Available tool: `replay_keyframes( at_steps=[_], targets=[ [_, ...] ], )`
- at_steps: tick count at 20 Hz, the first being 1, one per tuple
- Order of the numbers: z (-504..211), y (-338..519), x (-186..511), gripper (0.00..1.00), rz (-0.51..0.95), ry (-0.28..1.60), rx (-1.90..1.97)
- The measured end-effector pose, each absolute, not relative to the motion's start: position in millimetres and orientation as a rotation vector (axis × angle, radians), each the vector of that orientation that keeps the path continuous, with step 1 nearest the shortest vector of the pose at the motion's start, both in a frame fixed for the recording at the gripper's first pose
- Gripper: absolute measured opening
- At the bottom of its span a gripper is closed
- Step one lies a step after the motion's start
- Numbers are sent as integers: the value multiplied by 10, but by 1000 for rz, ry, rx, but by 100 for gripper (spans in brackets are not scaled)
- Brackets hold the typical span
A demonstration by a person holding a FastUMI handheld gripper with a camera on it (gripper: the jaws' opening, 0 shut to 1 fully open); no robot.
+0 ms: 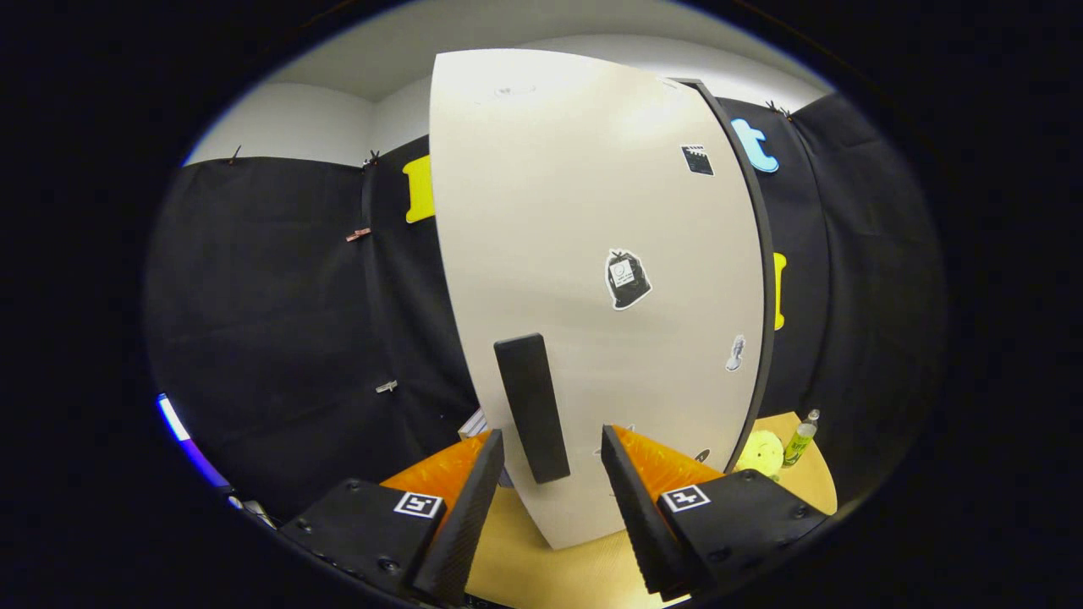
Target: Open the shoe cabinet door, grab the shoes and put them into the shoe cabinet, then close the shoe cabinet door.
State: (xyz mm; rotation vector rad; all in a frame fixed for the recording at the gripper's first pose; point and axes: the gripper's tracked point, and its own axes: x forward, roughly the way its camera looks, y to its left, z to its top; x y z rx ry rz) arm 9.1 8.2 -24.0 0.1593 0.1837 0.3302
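A tall white shoe cabinet door [584, 254] with a dark edge stands on the wooden tabletop [525, 558], right ahead of me. A black upright handle [531, 408] is fixed near the door's lower left. My gripper [552, 474] is open, its fingers on either side of the handle's lower end without touching it. The left finger [474, 507] sits just left of the handle, the right finger [630, 499] further to its right. Several small stickers [627, 279] dot the door. Whatever is behind the door is hidden.
A small green bottle [799, 440] and a round yellow-green object [759, 452] sit on the table to the right of the cabinet. Black cloth walls close in behind and on both sides. Something white and flat [474, 423] lies just left of the door's foot.
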Motion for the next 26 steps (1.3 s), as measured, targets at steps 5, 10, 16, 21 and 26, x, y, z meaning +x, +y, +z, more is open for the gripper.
replay_keyframes(
  at_steps=[5,10,16,21,26],
  targets=[
    [-248,153,133,78,283,183,161],
    [-221,146,85,78,248,171,138],
    [-185,103,38,78,222,153,112],
    [-142,87,-10,78,219,138,103],
    [-118,69,16,78,207,128,101]
  ],
)
